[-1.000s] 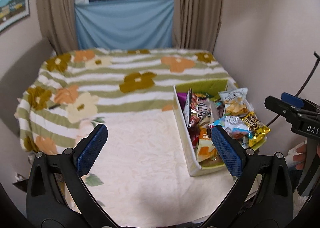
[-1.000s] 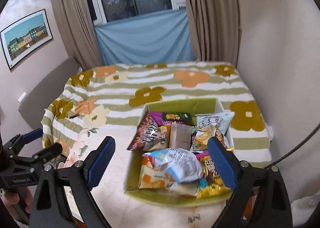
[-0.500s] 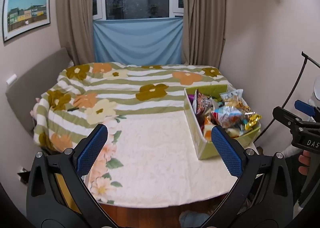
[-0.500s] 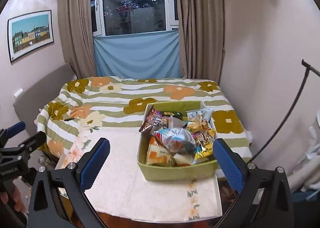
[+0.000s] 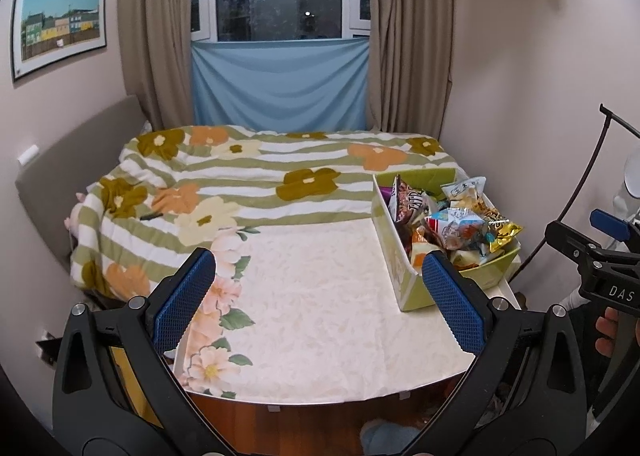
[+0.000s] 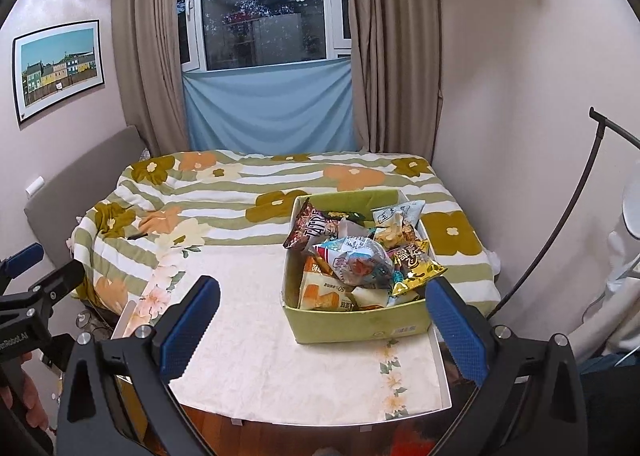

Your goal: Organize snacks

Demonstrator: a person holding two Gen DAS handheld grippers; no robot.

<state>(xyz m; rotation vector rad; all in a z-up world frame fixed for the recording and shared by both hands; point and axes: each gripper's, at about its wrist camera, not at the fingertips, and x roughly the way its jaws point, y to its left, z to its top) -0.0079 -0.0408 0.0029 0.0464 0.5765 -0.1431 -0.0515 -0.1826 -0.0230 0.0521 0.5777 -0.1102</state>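
Blue rubber pads fill the bottom of both views: my left gripper (image 5: 320,302) and my right gripper (image 6: 320,330) are each spread wide and hold nothing, hanging back from the near edge of the table (image 6: 248,336), which is covered in a cream cloth with a floral border.

In the right wrist view, the green box (image 6: 360,326) sits just right of centre, almost straight ahead between my right fingers, its short front wall facing me and its long axis running away toward the bed (image 6: 240,192). In the left wrist view, the same green box (image 5: 404,280) stands in the right-middle of the frame, beyond my right-hand pad, so I judge my right gripper the nearer and better lined-up of the two.

The snack packets (image 6: 360,256) are heaped loosely inside the box: a dark red bag (image 6: 306,230) leans at its upper-left corner, a gold foil bag (image 6: 414,268) pokes over the right side, an orange-and-white packet (image 6: 324,294) lies at the front. No packet shows on the cloth itself. That fits either snacks gathered into the box or a jumble awaiting sorting; I cannot tell which.

Beyond, the flowered quilt covers the bed, with a blue cloth (image 6: 268,108) under the window in the upper centre and a framed picture (image 6: 58,64) at the upper left.
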